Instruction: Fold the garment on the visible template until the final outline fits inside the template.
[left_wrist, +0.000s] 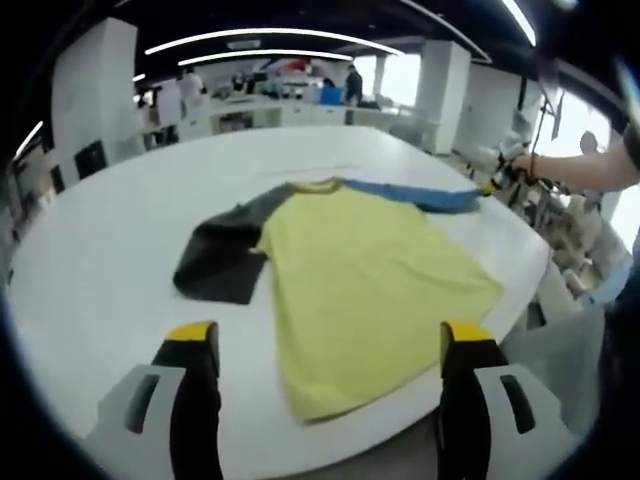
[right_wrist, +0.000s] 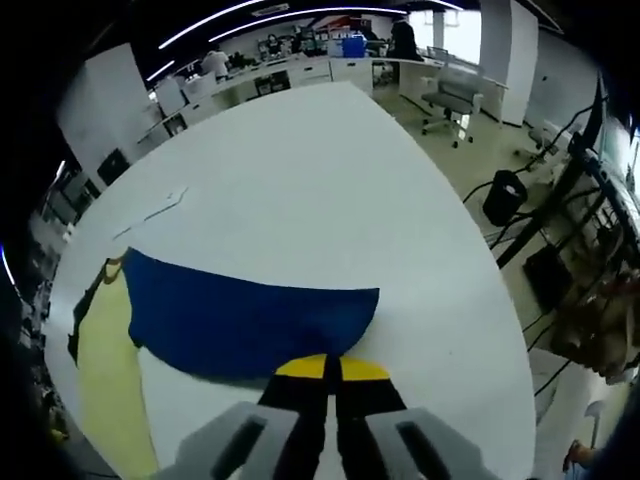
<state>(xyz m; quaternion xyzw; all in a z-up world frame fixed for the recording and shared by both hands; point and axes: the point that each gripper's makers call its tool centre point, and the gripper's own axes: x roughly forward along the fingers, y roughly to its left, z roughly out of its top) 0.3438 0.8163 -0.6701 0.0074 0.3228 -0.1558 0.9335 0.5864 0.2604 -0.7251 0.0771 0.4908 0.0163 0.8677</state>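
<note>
A T-shirt lies flat on the white table (left_wrist: 110, 270), with a yellow body (left_wrist: 365, 285), a dark grey sleeve (left_wrist: 225, 255) and a blue sleeve (left_wrist: 425, 197). My left gripper (left_wrist: 330, 340) is open near the table's front edge, its yellow-tipped jaws wide apart before the shirt's hem and touching nothing. In the right gripper view the blue sleeve (right_wrist: 240, 320) is spread out, and my right gripper (right_wrist: 332, 368) is shut on its near edge. The yellow body (right_wrist: 105, 385) lies to its left. The right gripper (left_wrist: 492, 186), in a person's hand, also shows at the sleeve's end.
Faint thin marks (right_wrist: 150, 212) run across the table beyond the shirt. The table's rounded edge (right_wrist: 480, 300) drops off to the right, with cables, a dark bin (right_wrist: 505, 195) and an office chair (right_wrist: 450, 100) on the floor. Desks and people stand far behind.
</note>
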